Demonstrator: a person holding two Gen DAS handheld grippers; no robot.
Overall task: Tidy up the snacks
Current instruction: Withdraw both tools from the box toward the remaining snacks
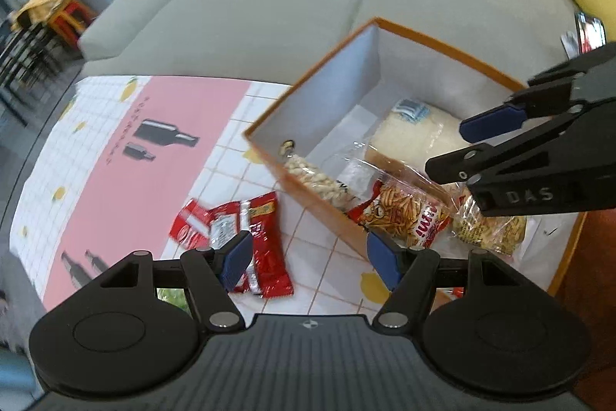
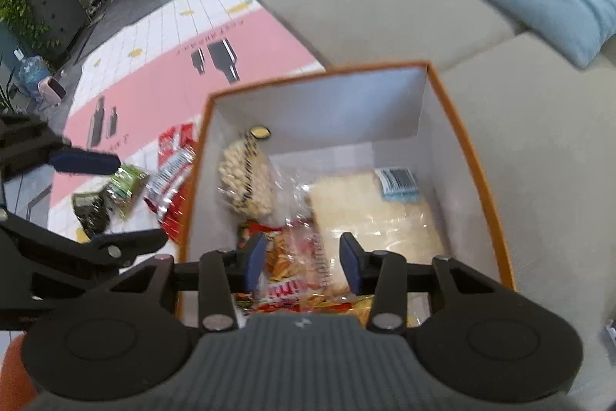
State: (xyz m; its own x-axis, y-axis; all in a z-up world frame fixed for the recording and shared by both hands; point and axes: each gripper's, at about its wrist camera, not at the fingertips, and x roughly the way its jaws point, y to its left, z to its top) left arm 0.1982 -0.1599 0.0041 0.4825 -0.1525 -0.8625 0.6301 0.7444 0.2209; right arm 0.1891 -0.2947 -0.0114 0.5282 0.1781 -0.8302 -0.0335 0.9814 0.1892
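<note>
Jaws apart; red packets (image 1: 246, 241) lengthwise toward sofa (image 1: 269, 10)

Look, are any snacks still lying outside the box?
Yes. Red packets and green packets lie loose on the tablecloth beside the orange box, while the other snacks are already inside.

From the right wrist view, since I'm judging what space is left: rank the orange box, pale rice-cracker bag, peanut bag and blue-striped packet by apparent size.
1. orange box
2. pale rice-cracker bag
3. peanut bag, lying partly under clear wrap, so its rank is unsure
4. blue-striped packet
</note>
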